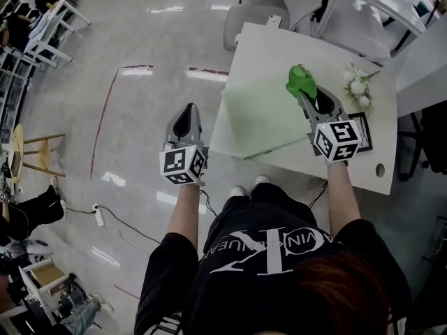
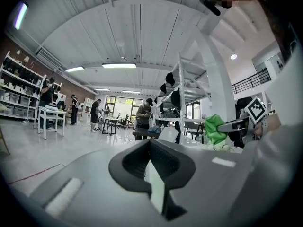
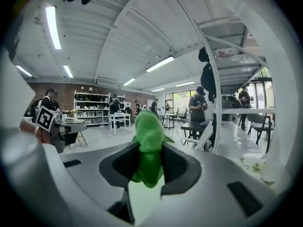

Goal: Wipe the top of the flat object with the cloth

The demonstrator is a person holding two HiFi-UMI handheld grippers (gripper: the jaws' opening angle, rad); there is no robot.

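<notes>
White table (image 1: 269,44) bears a pale green board (image 1: 258,114) and white flowers (image 1: 357,86)

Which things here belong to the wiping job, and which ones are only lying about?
Job: green cloth, gripped in the right claw; pale green flat board on the white table.
Lying about: white flowers; dark frame; left claw, shut and empty.

Flat object (image 1: 262,117) on the table's (image 1: 279,44) left part.
Cloth (image 1: 301,81), in the right gripper (image 1: 307,93), over the flat object's far right corner; flowers (image 1: 357,86) right of it on the table; left gripper (image 1: 187,110) left of the table, over floor; chair (image 1: 244,21) beyond the far-left corner.
</notes>
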